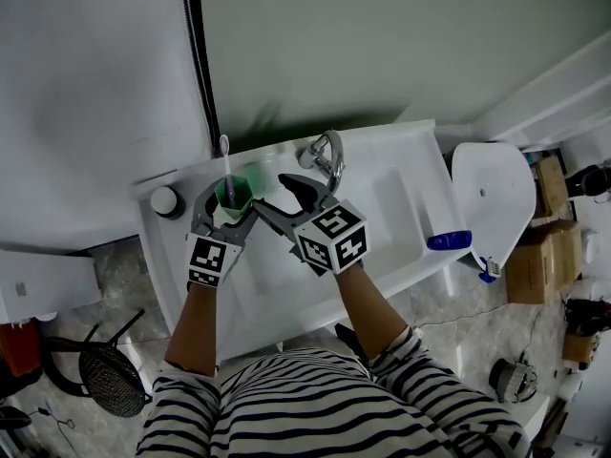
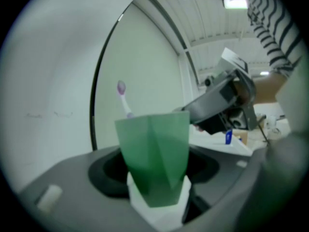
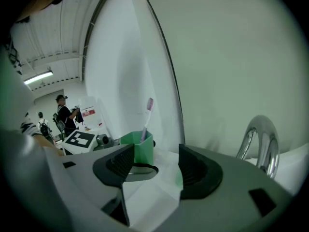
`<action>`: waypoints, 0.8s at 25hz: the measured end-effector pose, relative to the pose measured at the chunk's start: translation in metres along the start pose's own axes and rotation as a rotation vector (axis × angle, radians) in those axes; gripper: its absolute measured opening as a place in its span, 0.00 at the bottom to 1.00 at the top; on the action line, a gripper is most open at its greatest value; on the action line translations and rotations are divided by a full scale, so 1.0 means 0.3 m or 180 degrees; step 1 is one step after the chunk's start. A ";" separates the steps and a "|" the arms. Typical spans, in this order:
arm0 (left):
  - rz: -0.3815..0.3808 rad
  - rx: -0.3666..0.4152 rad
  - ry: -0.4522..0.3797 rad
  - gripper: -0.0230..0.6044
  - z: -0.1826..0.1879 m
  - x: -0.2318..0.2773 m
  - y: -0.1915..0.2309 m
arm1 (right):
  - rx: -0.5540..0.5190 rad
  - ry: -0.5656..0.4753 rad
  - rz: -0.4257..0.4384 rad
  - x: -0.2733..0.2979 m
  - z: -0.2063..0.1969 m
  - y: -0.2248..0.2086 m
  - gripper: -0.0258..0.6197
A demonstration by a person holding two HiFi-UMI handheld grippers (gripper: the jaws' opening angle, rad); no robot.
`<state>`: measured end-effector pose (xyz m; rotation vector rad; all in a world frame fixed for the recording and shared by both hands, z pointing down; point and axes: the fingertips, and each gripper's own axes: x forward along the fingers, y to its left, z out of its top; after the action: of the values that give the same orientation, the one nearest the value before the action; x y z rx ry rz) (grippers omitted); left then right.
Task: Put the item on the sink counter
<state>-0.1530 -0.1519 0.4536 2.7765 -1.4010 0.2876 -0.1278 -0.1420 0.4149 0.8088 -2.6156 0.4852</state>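
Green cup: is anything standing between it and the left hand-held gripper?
Nothing visible does. The green cup, with a toothbrush in it, is held between the jaws of the left hand-held gripper. The right hand-held gripper is beside it, open and empty.

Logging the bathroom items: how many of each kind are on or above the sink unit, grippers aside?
Green cup: 1
Toothbrush: 1
Round white jar: 1
Blue object: 1
Faucet: 1
Total: 5

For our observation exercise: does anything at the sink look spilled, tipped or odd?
Nothing stands out: the green cup stands upright in the left gripper, toothbrush inside, and the sink counter shows no spill.
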 end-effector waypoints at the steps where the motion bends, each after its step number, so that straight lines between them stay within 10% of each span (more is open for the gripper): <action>1: -0.0007 0.0011 0.0002 0.54 0.006 0.003 -0.002 | -0.0021 -0.0024 0.0074 -0.003 0.010 0.015 0.44; 20: 0.0003 0.0054 -0.0010 0.54 0.050 0.026 -0.052 | -0.0177 0.0012 0.0448 0.029 0.050 0.115 0.52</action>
<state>-0.1337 -0.1502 0.4411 2.7909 -1.4071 0.2967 -0.1583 -0.1256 0.3982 0.6087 -2.6818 0.4488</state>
